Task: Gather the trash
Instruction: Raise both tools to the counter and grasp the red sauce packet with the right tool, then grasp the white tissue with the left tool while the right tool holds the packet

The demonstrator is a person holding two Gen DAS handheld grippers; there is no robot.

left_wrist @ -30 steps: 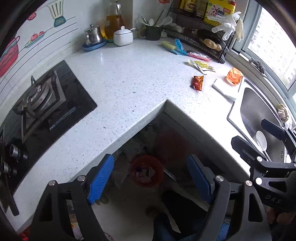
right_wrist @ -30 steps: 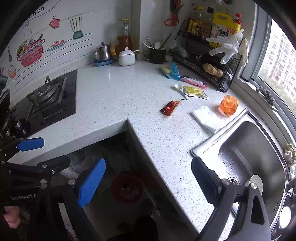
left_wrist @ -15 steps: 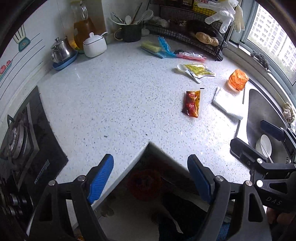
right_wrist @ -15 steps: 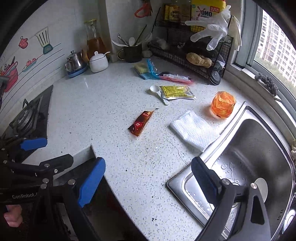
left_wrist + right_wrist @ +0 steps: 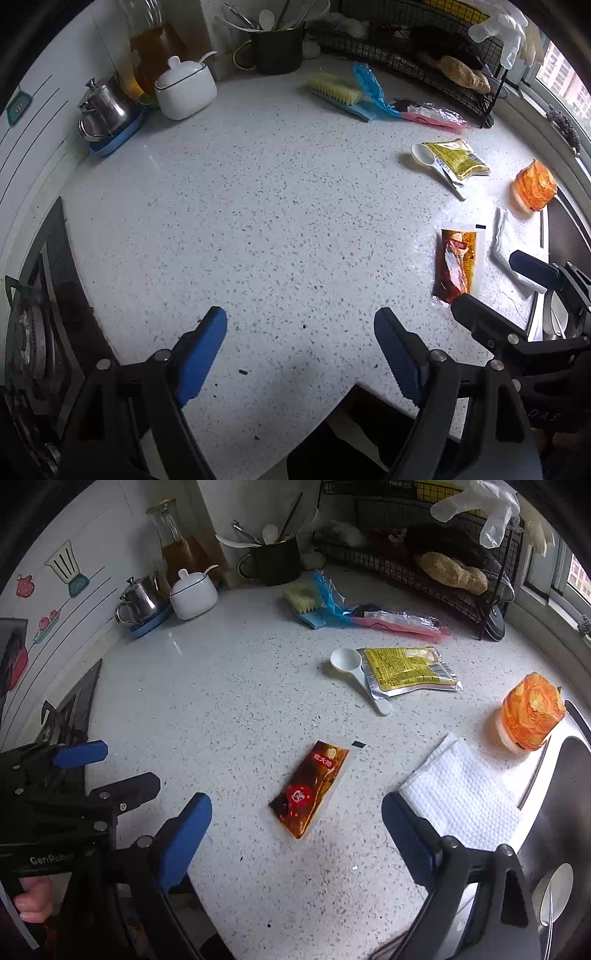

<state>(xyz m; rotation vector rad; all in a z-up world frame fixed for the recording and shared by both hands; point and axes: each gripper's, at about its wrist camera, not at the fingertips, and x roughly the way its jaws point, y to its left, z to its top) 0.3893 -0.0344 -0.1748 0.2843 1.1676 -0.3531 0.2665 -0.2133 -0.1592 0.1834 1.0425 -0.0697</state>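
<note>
I have both tools over the speckled white stone counter [image 5: 236,709], and neither holds anything: the left gripper [image 5: 301,354] and the right gripper [image 5: 297,843] each stand with blue pads wide apart and nothing between them. The nearest piece of trash, a flat red-brown foil sauce sachet [image 5: 310,788], lies on the counter just ahead of my right gripper, between its fingers in that view. I judge it light, limp and slick, lying too flat to pinch easily, so I would nip it across its narrow width. The right view shows its printed face and the folded white paper towel [image 5: 461,794] beside it; the left view shows the sachet off to the side, partly behind my right tool.
</note>
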